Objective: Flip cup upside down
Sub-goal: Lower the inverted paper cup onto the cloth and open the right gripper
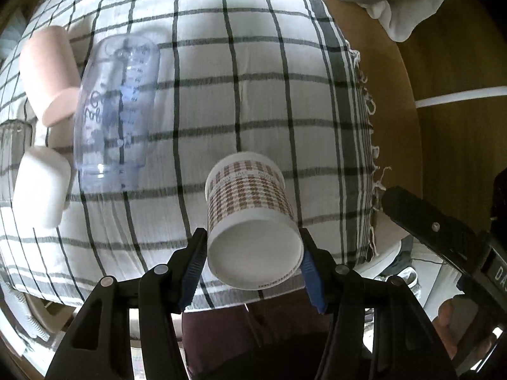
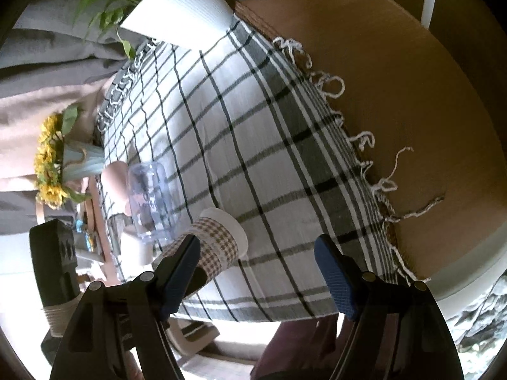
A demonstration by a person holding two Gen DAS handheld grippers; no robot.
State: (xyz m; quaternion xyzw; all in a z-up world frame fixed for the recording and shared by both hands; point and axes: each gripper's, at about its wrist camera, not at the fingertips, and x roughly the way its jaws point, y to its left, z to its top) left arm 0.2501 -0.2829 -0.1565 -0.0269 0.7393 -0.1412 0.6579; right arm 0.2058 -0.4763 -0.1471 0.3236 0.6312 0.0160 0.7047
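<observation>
Left gripper (image 1: 253,250) clamps the cup (image 1: 250,209) at lower centre, base toward camera; mouth toward the cloth (image 1: 221,95). Right gripper (image 2: 256,259) gapes apart, holding nothing.

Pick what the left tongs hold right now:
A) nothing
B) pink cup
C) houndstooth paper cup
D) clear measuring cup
C: in the left wrist view the left tongs clamp the houndstooth paper cup on both sides near its end, while the clear measuring cup and pink cup sit apart on the checked cloth.
</observation>
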